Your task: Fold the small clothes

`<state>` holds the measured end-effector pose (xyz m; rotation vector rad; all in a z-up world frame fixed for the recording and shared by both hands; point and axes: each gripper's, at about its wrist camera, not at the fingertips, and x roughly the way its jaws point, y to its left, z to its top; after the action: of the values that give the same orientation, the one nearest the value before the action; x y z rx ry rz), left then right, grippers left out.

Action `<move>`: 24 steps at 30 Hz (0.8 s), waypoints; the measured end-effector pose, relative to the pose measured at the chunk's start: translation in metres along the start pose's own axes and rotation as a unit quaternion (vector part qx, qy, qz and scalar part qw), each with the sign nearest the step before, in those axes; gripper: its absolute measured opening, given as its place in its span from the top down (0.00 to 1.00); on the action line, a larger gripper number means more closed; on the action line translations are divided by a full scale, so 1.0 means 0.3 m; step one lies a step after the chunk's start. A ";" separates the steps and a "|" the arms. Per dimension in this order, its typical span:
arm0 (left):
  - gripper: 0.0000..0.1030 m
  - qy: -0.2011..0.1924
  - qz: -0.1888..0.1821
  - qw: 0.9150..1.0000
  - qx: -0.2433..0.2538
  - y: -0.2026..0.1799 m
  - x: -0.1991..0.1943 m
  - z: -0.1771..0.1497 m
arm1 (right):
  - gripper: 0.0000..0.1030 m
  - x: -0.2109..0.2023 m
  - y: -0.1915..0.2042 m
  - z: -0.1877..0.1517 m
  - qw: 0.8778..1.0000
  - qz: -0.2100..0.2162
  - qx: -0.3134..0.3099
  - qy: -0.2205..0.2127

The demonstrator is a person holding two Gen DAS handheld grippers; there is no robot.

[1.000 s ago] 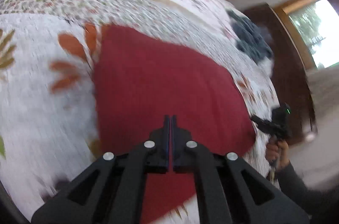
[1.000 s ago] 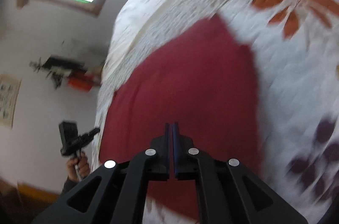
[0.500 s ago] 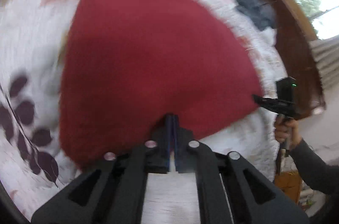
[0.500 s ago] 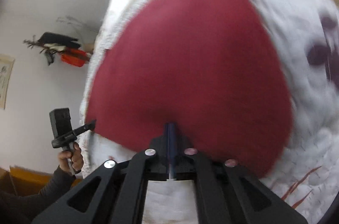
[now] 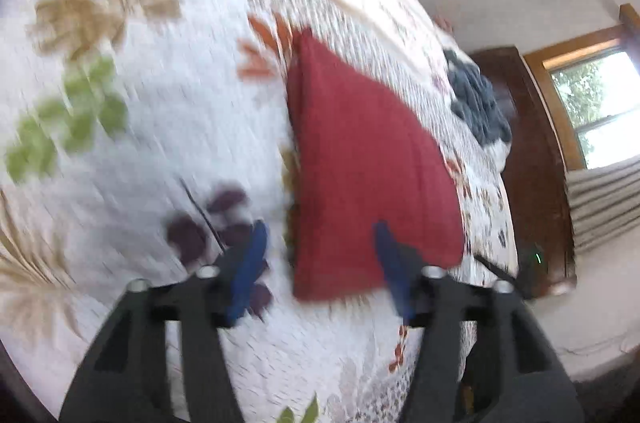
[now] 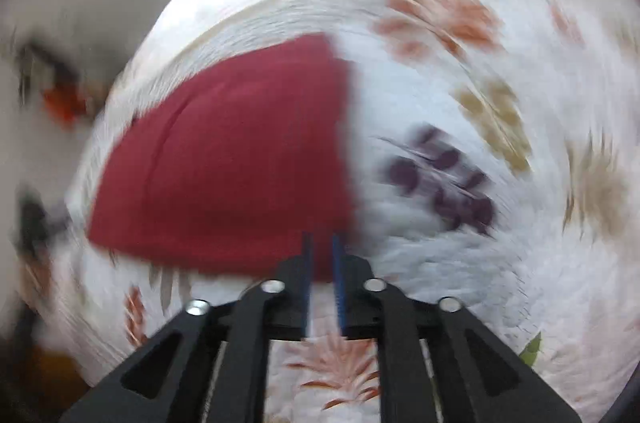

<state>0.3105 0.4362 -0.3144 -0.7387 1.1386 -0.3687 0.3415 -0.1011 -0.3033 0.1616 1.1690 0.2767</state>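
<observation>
Two grippers were over the bed, both empty. We had the left gripper (image 5: pixel 320 263) with its jaws spread wide, holding nothing, blue pads straddling the near corner of the red cloth (image 5: pixel 360 163). We had the right gripper (image 6: pixel 321 265) with jaws only a narrow gap apart, nothing between them, tips just above the cloth's (image 6: pixel 240 159) near edge at its right corner. The cloth lay flat and folded on the floral bedspread (image 5: pixel 140 143), a fold line visible across it in both views. A dark blue-grey garment (image 5: pixel 478 103) sat heaped further up the bed, well apart from the red one. A window (image 5: pixel 600 103) and dark wooden furniture (image 5: pixel 532 163) showed beyond the bed edge. Both views were motion-blurred, so we couldn't tell whether either gripper touched the fabric.
</observation>
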 end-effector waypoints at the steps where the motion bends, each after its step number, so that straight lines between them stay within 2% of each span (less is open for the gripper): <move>1: 0.39 -0.001 -0.005 1.000 -0.003 0.000 -0.014 0.027 | 0.59 0.001 0.136 -0.017 0.998 -0.011 -0.055 -0.001; 2: 0.29 0.005 -0.016 1.000 -0.009 0.000 -0.010 0.064 | 0.41 0.006 0.227 -0.039 0.995 -0.019 -0.094 -0.003; 4: 0.22 0.033 -0.051 0.998 -0.030 0.014 0.020 0.119 | 0.32 0.059 0.478 -0.091 0.982 -0.028 -0.189 -0.009; 6: 0.22 0.049 -0.055 0.996 -0.042 0.038 0.046 0.163 | 0.28 0.113 0.671 -0.168 0.963 -0.039 -0.266 -0.017; 8: 0.22 0.066 -0.051 0.995 -0.048 0.056 0.099 0.209 | 0.26 0.189 0.866 -0.242 0.938 -0.050 -0.342 -0.029; 11: 0.22 0.088 -0.058 0.992 -0.064 0.085 0.186 0.275 | 0.26 0.282 1.045 -0.313 0.905 -0.082 -0.414 -0.047; 14: 0.22 0.095 -0.061 0.992 -0.064 0.104 0.237 0.314 | 0.26 0.363 1.144 -0.336 0.876 -0.119 -0.463 -0.065; 15: 0.22 0.099 -0.070 0.991 -0.064 0.108 0.253 0.325 | 0.26 0.395 1.179 -0.343 0.861 -0.135 -0.485 -0.074; 16: 0.22 0.109 -0.085 0.988 -0.066 0.111 0.278 0.338 | 0.27 0.409 1.176 -0.348 0.853 -0.144 -0.496 -0.076; 18: 0.23 0.122 -0.090 0.986 -0.063 0.110 0.317 0.361 | 0.27 0.445 1.203 -0.381 0.830 -0.172 -0.525 -0.077; 20: 0.24 0.134 -0.089 0.985 -0.058 0.113 0.362 0.380 | 0.27 0.476 1.217 -0.381 0.816 -0.189 -0.540 -0.079; 24: 0.25 0.147 -0.107 0.982 -0.044 0.092 0.427 0.422 | 0.27 0.527 1.264 -0.359 0.805 -0.202 -0.550 -0.090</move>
<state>0.4740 0.4202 -0.3932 -0.9097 1.3642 -0.6279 0.2501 0.3060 -0.3828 -1.0608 0.6751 0.5057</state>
